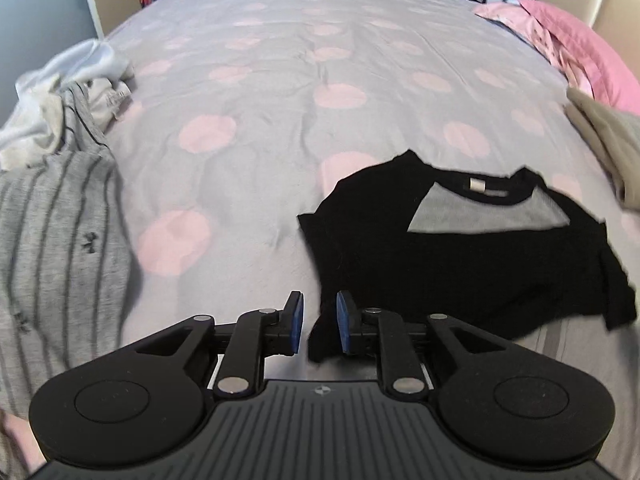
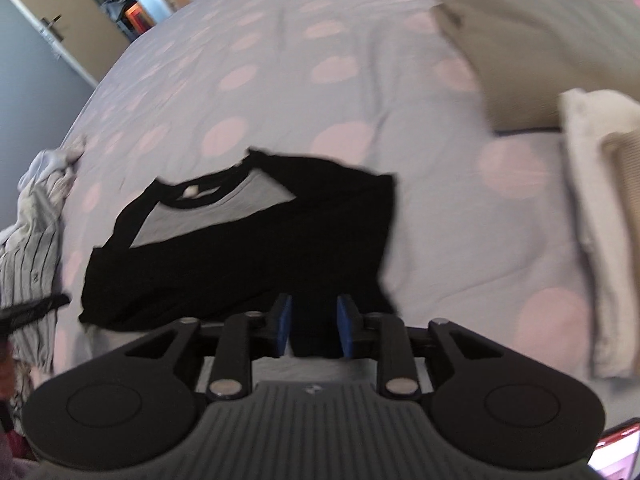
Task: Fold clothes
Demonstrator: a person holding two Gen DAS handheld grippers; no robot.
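Below, we are viewing a black shirt [image 1: 460,264] lying partly folded on the dotted bedspread [image 1: 260,120], its grey inner panel and collar tag showing. We are holding the left gripper [image 1: 319,325] at its near corner, jaws slightly apart, and the right gripper [image 2: 314,330] over its near edge, jaws apart, dark cloth between them unpinched. A striped garment [image 1: 60,240] is lying at left.

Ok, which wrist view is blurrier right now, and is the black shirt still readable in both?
Right wrist view: heavier smear, black shirt edges soft and the folded beige pile blurred. Left wrist view: sharper, shirt collar label readable, striped grey garment slightly streaked. Both bend the bedspread at the rim.
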